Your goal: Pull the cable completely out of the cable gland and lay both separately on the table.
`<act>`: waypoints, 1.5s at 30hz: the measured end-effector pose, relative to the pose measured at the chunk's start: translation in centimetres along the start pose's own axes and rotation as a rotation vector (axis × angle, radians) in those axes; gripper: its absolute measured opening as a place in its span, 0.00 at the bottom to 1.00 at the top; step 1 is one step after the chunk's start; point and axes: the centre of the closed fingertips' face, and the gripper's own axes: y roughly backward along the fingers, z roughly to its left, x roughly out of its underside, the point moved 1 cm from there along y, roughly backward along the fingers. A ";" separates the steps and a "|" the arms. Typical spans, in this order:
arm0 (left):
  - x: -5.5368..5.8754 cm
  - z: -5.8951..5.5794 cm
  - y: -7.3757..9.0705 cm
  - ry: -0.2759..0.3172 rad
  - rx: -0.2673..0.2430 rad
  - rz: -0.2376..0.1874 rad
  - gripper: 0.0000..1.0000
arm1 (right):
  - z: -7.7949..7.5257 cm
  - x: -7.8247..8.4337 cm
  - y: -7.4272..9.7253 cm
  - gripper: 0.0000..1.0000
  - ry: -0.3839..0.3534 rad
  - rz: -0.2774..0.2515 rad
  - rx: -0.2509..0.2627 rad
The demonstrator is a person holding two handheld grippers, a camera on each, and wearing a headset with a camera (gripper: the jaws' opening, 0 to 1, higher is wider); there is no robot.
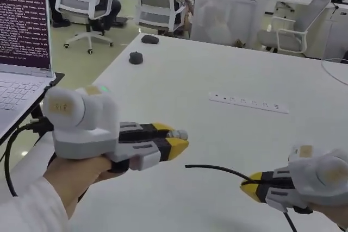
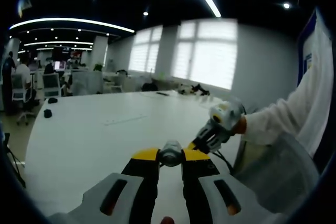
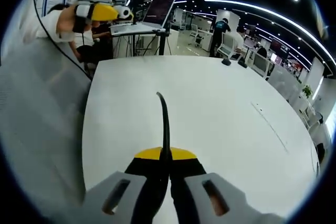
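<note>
Your left gripper is clamped on the cable gland; your right gripper, well apart, pinches the cable.

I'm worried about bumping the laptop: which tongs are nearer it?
Left. The left tongs, gripping the cable gland, hover beside the laptop; the right tongs, holding the cable, are farther right.

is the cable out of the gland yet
Out: the cable ends bare ahead of the right claw, apart from the cable gland pinched in the left claw.
</note>
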 end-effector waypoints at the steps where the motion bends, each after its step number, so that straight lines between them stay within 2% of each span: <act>1: 0.2 -0.1 -0.1 0.002 0.005 0.009 0.16 | 0.1 0.1 -0.2 0.03 0.002 0.004 -0.005; 5: 0.7 -0.1 -0.4 0.006 0.007 0.020 0.16 | 0.5 0.2 -0.8 0.03 0.007 0.007 -0.032; 8: 1.1 -0.1 -0.6 0.064 0.020 0.017 0.16 | 0.4 0.7 -1.7 0.03 0.008 0.017 -0.052; 13: 1.2 0.5 -0.4 0.066 0.000 0.008 0.16 | 0.1 1.8 -3.4 0.03 -0.019 0.044 -0.081; 17: 2.5 1.2 -0.7 0.100 -0.016 0.040 0.16 | 0.2 2.9 -4.7 0.03 -0.031 0.066 -0.108; 21: 3.4 1.1 -1.3 0.134 0.000 0.056 0.16 | 0.2 3.7 -5.6 0.03 -0.075 0.075 -0.118; 25: 4.8 1.7 -2.1 0.140 0.013 0.103 0.16 | 0.2 4.5 -6.4 0.03 -0.095 0.088 -0.132; 27: 5.3 2.1 -2.4 0.152 0.010 0.119 0.16 | 0.2 4.8 -6.6 0.03 -0.097 0.098 -0.132; 28: 5.7 2.4 -2.7 0.159 0.010 0.125 0.16 | 0.2 4.1 -6.9 0.03 -0.092 0.051 -0.136; 29: 5.9 2.4 -2.9 0.161 0.011 0.128 0.16 | 0.1 4.6 -6.7 0.03 -0.113 0.084 -0.132; 31: 6.5 2.4 -3.5 0.164 0.019 0.139 0.16 | 0.0 4.5 -6.8 0.03 -0.119 0.076 -0.135; 35: 8.2 2.5 -4.6 0.106 0.035 0.191 0.16 | 0.2 4.5 -6.6 0.03 -0.121 0.065 -0.133; 37: 9.5 2.7 -5.3 0.068 0.043 0.226 0.16 | 0.2 4.5 -6.6 0.03 -0.121 0.060 -0.127; 40: 12.2 3.2 -6.4 0.002 0.052 0.302 0.16 | 0.3 4.6 -6.6 0.04 -0.103 0.063 -0.120; 41: 12.5 3.2 -6.6 -0.008 0.053 0.312 0.16 | 0.3 4.6 -6.6 0.04 -0.098 0.065 -0.119; 43: 14.5 3.4 -7.3 -0.048 0.059 0.367 0.16 | 0.3 4.6 -6.6 0.05 -0.092 0.072 -0.120; 45: 15.6 3.6 -7.8 -0.070 0.050 0.389 0.16 | 0.3 4.6 -6.6 0.05 -0.089 0.076 -0.119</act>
